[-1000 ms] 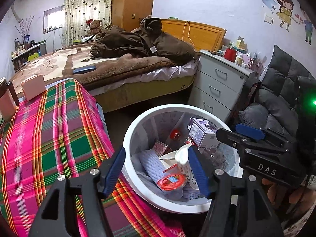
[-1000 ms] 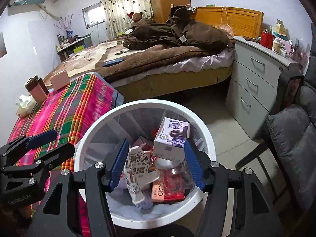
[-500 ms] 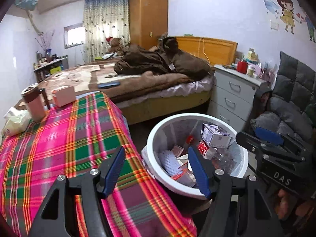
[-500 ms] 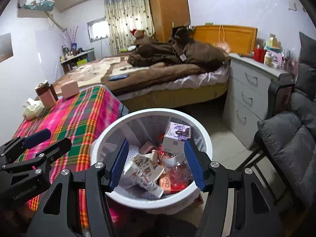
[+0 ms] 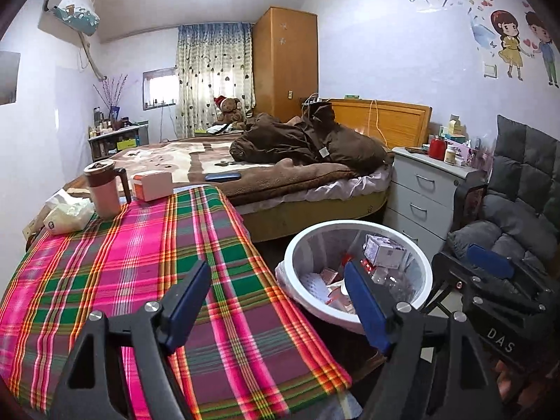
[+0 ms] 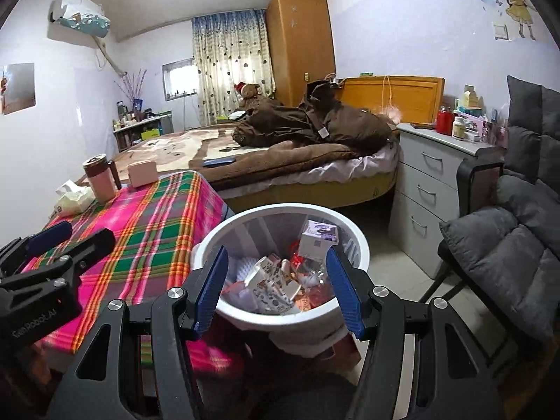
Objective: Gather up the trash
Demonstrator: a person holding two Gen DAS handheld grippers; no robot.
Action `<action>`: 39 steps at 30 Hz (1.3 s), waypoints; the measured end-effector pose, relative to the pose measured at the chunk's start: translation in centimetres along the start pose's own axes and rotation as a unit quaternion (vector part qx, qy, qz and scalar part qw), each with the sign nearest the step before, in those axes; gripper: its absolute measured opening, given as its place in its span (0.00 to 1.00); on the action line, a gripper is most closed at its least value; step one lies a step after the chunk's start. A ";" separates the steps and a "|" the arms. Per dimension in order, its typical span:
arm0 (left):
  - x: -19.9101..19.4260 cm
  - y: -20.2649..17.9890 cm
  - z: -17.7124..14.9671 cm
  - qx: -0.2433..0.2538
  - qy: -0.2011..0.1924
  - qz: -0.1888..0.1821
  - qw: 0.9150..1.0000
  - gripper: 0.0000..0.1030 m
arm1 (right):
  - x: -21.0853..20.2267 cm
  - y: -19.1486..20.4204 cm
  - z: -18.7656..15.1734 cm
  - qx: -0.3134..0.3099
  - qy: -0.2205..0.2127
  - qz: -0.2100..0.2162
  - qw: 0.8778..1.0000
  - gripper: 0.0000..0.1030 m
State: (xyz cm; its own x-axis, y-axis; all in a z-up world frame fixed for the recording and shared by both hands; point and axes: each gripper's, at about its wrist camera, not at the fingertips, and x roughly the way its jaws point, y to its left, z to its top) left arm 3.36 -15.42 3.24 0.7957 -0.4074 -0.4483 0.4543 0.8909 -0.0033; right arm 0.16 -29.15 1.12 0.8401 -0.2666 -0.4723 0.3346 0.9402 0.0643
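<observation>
A white round trash bin (image 5: pixel 425 281) stands on the floor beside the table, also in the right wrist view (image 6: pixel 360 245). It holds a white carton (image 6: pixel 320 239), a patterned paper cup (image 6: pixel 276 281), red wrappers and other trash. My left gripper (image 5: pixel 280 302) is open and empty, above the table's corner, with the bin to its right. My right gripper (image 6: pixel 276 294) is open and empty, raised above and in front of the bin. The right gripper shows at the right of the left wrist view (image 5: pixel 490 280).
The table wears a pink and green plaid cloth (image 5: pixel 140 262). At its far end stand a pink mug (image 5: pixel 103 189), a pink box (image 5: pixel 152 185) and a tissue pack (image 5: pixel 68 213). A bed (image 5: pixel 280 175), grey drawers (image 5: pixel 427 192) and a grey chair (image 6: pixel 507 245) surround the bin.
Both grippers have risen and pulled back from the bin, which now looks smaller and farther. More of the table and room shows. Both stay open and empty.
</observation>
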 end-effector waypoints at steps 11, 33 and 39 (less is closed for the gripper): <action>-1.2 0.3 -0.8 -0.005 -0.007 0.017 1.000 0.78 | -0.5 0.9 -0.6 0.012 -0.006 0.005 1.000 0.58; -1.8 0.7 -0.7 -0.013 -0.005 0.028 1.000 0.78 | -1.1 1.4 -0.9 0.007 -0.012 0.007 1.000 0.58; -1.9 0.7 -0.8 -0.012 -0.003 0.025 1.000 0.78 | -1.1 1.5 -0.9 0.008 -0.012 0.010 1.000 0.58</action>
State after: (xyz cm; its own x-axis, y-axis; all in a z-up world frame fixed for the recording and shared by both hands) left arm 1.82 -13.90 3.36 0.8195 -0.3624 -0.4439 0.4033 0.9150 -0.0024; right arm -0.65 -27.21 1.01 0.8561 -0.2534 -0.4504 0.3244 0.9419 0.0868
